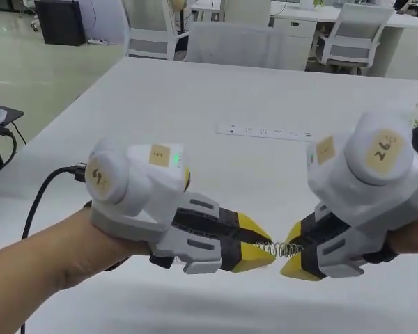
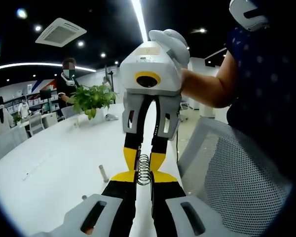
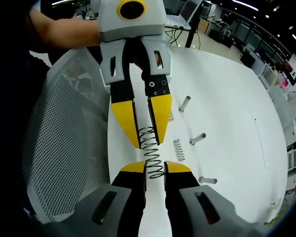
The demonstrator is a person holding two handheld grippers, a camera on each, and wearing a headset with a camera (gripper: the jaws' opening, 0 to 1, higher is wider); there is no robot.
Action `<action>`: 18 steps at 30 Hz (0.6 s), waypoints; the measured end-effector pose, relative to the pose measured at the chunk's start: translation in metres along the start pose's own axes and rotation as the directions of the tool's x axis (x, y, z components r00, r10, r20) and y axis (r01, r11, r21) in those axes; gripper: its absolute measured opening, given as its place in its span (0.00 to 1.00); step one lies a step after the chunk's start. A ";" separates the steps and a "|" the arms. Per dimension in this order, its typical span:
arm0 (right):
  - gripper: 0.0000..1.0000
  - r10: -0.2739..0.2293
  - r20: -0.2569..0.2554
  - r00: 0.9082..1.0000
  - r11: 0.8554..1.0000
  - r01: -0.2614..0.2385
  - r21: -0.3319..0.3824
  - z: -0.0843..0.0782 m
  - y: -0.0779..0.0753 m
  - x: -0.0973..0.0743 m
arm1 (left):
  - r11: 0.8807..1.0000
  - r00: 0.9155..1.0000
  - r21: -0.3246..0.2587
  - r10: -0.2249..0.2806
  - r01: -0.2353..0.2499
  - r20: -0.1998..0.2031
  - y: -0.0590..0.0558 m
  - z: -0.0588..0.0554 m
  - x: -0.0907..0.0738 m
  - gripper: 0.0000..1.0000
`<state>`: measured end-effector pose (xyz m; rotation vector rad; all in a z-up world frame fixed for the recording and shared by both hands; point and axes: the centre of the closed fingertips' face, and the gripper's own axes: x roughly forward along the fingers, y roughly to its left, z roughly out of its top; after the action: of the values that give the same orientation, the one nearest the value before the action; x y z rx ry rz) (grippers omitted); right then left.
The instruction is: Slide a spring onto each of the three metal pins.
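Pinching opposite ends of one spring point(image 3: 151, 148), the left hand-held gripper point(image 2: 144, 177) and right hand-held gripper point(image 3: 155, 169) meet tip to tip, each blocking the other's view. Three pins point(image 3: 197, 138) stand on the tabletop point(image 3: 227, 98) alongside, with one loose spring point(image 3: 178, 149), perhaps two, lying among them.

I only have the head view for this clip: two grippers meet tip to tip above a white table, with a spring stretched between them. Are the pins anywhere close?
Observer: Yes. In the right gripper view, three metal pins stand on the table just past the grippers. None seems to carry a spring.
Operator: Any spare springs down there?
Observer: A loose spring lies flat on the table, between the pins and the grippers.
Operator: Which gripper actually has the spring?
Observer: Both. One end of the spring sits between the left gripper's yellow tips, the other between the right gripper's.
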<state>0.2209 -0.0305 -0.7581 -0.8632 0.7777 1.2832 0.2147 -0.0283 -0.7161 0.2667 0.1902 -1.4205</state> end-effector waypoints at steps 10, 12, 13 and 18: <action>0.11 0.005 0.004 1.000 1.000 -0.005 -0.001 -0.001 0.002 0.000 | 1.000 1.000 0.003 -0.004 0.004 0.011 -0.002 0.002 0.001 0.02; 0.11 0.003 0.006 1.000 1.000 -0.003 0.001 0.000 0.002 -0.001 | 1.000 1.000 0.004 -0.002 0.002 0.011 -0.002 0.002 0.001 0.03; 0.10 0.001 0.007 1.000 1.000 -0.001 0.000 0.000 0.002 -0.001 | 1.000 1.000 0.004 -0.001 0.001 0.013 -0.002 0.002 0.001 0.03; 0.10 -0.006 0.009 1.000 1.000 0.006 0.003 0.001 0.002 -0.003 | 1.000 1.000 0.003 0.005 -0.005 0.012 -0.001 0.002 0.000 0.03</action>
<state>0.2188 -0.0310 -0.7553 -0.8557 0.7693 1.2797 0.2139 -0.0290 -0.7147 0.2604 0.1772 -1.4174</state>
